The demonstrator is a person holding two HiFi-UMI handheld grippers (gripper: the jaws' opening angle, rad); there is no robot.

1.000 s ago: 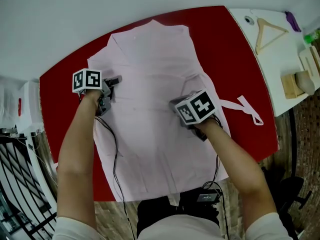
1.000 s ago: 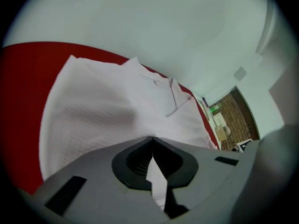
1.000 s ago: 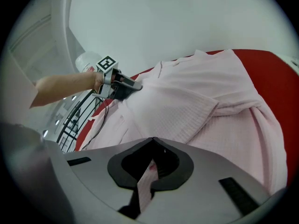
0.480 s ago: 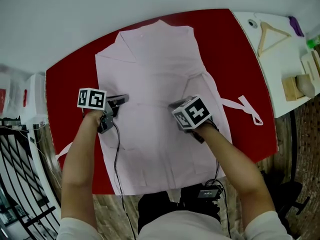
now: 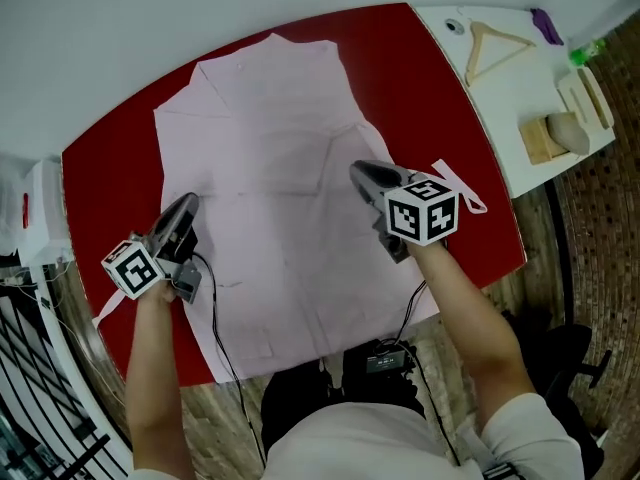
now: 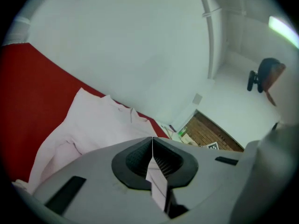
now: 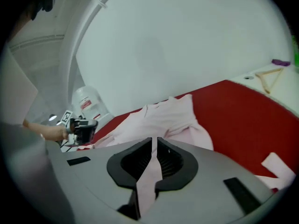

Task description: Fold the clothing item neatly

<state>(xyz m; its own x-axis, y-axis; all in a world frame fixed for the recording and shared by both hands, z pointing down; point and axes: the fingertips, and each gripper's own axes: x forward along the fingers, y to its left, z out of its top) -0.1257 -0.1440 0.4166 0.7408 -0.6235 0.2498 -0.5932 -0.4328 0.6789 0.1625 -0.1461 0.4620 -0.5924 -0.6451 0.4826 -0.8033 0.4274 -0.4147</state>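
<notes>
Overhead, you stand at the near edge of a red table (image 5: 110,158) with a pale pink garment (image 5: 270,148) spread flat across it, its collar end toward the far wall.

Your 2 bare forearms reach up from the bottom of the head view, 1 on each side of the cloth. Your left arm runs almost straight up the left side. The left gripper (image 5: 186,203) sits at the garment's left edge and points away from you, angled slightly inward. Your right arm comes in from the lower right, and the right gripper (image 5: 358,172) sits over the garment's right side, pointing up and to the left.

Looking along the left gripper (image 6: 152,139), its jaws are pressed together with a thin fold of pink cloth pinched between them. The rest of the garment (image 6: 88,125) lies on the red surface beyond. The right gripper (image 7: 154,141) is likewise clamped on a strip of the same pink fabric, with the garment (image 7: 163,118) stretching away behind it.

To the right, a white side table (image 5: 520,88) holds a wooden hanger (image 5: 495,43).
</notes>
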